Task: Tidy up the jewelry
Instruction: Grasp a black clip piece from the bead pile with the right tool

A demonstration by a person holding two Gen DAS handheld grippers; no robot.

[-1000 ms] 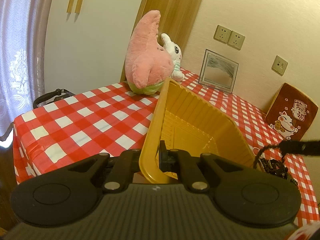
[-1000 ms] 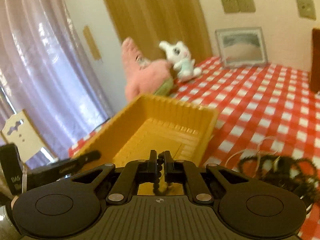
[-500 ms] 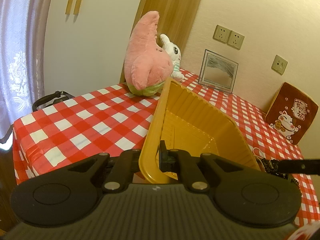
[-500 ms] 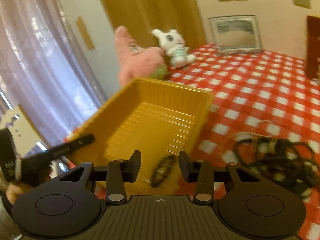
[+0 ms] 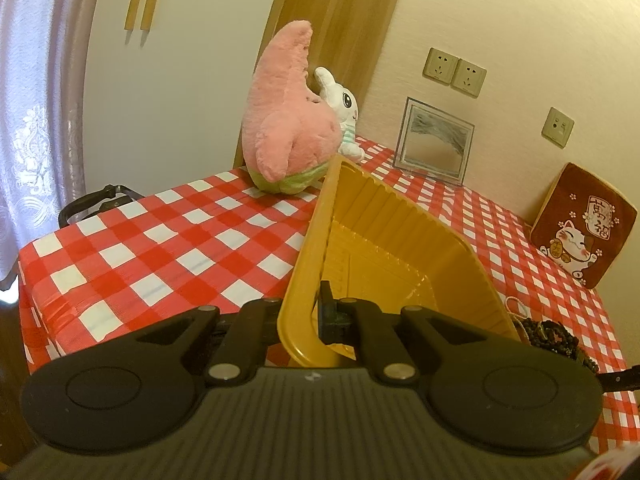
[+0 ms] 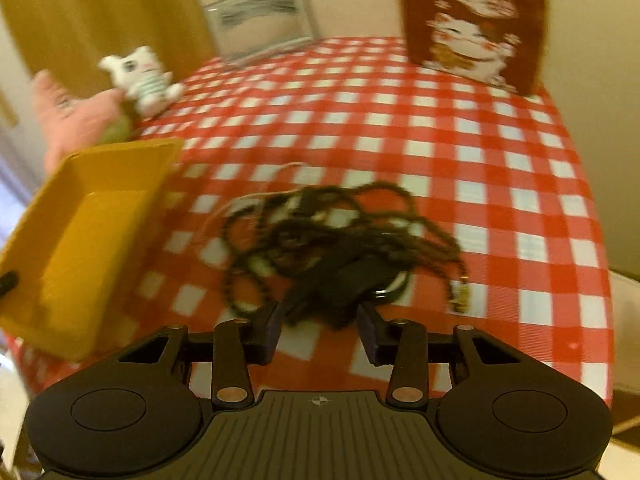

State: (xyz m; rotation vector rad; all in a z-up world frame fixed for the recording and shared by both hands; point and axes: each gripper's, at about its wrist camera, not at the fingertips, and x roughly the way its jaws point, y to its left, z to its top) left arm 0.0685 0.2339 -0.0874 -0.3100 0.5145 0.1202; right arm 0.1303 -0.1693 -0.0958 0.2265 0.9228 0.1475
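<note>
My left gripper (image 5: 316,312) is shut on the near rim of a yellow ribbed plastic tray (image 5: 400,240), which it holds tilted above the red-and-white checked table. A tangled pile of dark beaded necklaces and bracelets (image 6: 340,240) lies on the cloth to the right of the tray (image 6: 92,240). My right gripper (image 6: 320,328) hovers open just in front of that pile, pointing down at it, with nothing pressed between its pads. This view is blurred by motion. In the left wrist view the pile (image 5: 548,336) shows at the tray's right. The tray's floor is mostly hidden.
A pink plush star (image 5: 288,120) and a white plush rabbit (image 5: 344,120) sit at the far left of the table. A framed picture (image 5: 436,146) and a red lucky-cat cushion (image 5: 584,226) lean on the wall. The table's near edge (image 5: 36,280) drops off at left.
My right gripper opened and let a dark beaded bracelet drop over the tray. It then swung right and down to the jewelry pile. The left gripper and the tray stayed put.
</note>
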